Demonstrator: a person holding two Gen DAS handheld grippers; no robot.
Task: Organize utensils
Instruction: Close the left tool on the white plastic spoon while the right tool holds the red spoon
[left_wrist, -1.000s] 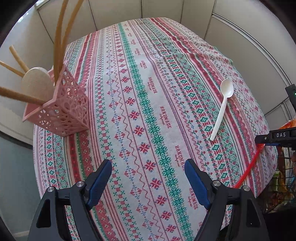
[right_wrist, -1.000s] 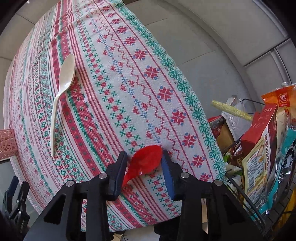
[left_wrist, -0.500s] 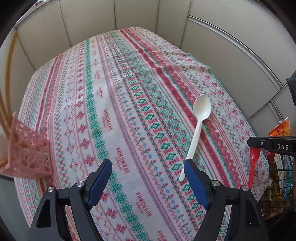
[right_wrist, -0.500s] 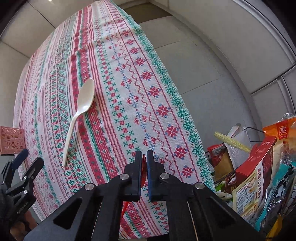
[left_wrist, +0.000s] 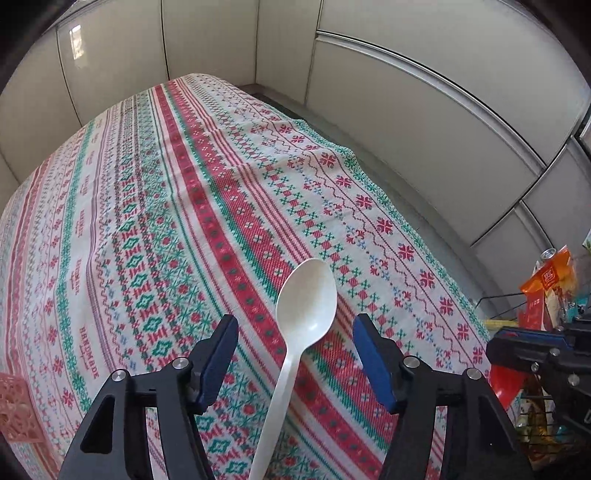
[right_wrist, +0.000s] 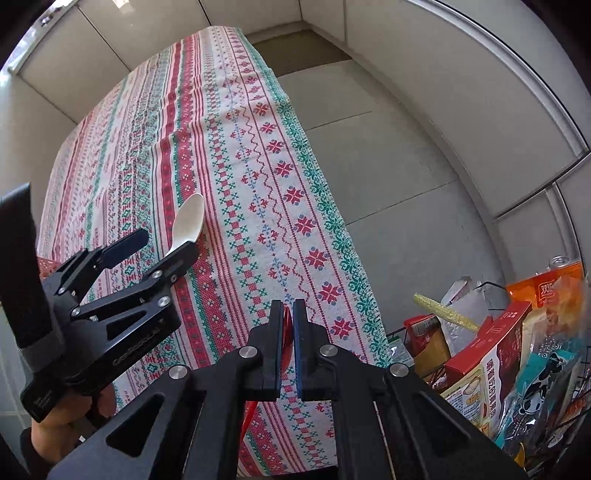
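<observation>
1. Between the left gripper's (left_wrist: 291, 360) parted jaws, which have just been narrowing, lies the white spoon (left_wrist: 295, 332) on the tablecloth (left_wrist: 155, 206), untouched.
2. Best centre on the handle, then squeeze.
3. Right gripper (right_wrist: 288, 332) is clenched on the red spoon (right_wrist: 286, 326); only the left view shows its bowl.

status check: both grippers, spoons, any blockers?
Right gripper shut on red spoon, lifted. Left gripper open, jaws just been closing, straddling white spoon flat on tablecloth, pads not touching. Nothing in the way.
</observation>
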